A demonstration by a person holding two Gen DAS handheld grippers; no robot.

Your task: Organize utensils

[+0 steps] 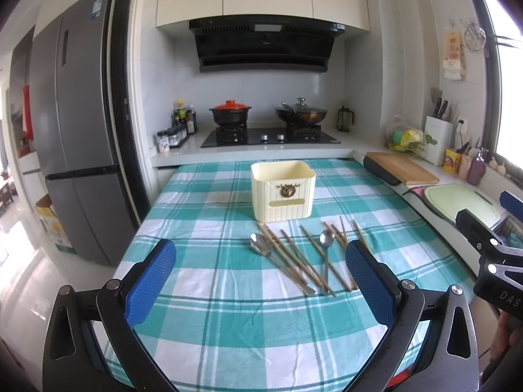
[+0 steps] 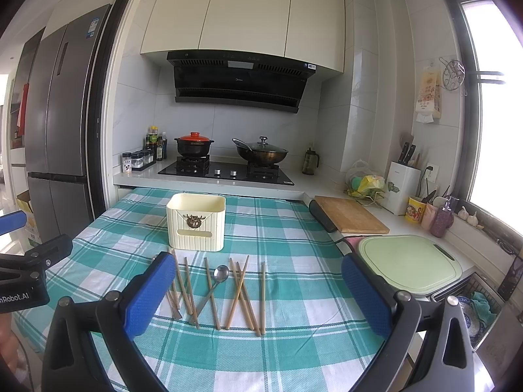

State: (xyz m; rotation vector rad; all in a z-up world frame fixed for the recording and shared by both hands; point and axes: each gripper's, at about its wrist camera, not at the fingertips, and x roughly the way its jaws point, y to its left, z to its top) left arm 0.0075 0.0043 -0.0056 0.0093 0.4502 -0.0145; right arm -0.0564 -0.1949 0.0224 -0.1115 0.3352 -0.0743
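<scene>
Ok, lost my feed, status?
Left gripper and right gripper open, empty. Chopsticks and spoons loose before cream holder. Nothing blocking.

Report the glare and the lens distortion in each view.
Left wrist view: the window at the right edge is blown out white, the fridge bows with the fisheye, and the corners go dark. Right wrist view: the window is likewise overexposed and the cabinets curve, while the chopsticks stay sharp.

One cream ribbed plastic box (image 1: pixel 282 192). Two silver metal spoons (image 1: pixel 327 237) show clearly. About eight thin wooden chopsticks (image 2: pixel 262 297) lie loose; several cross or sit behind a gripper finger, so their exact number is unsure.
</scene>
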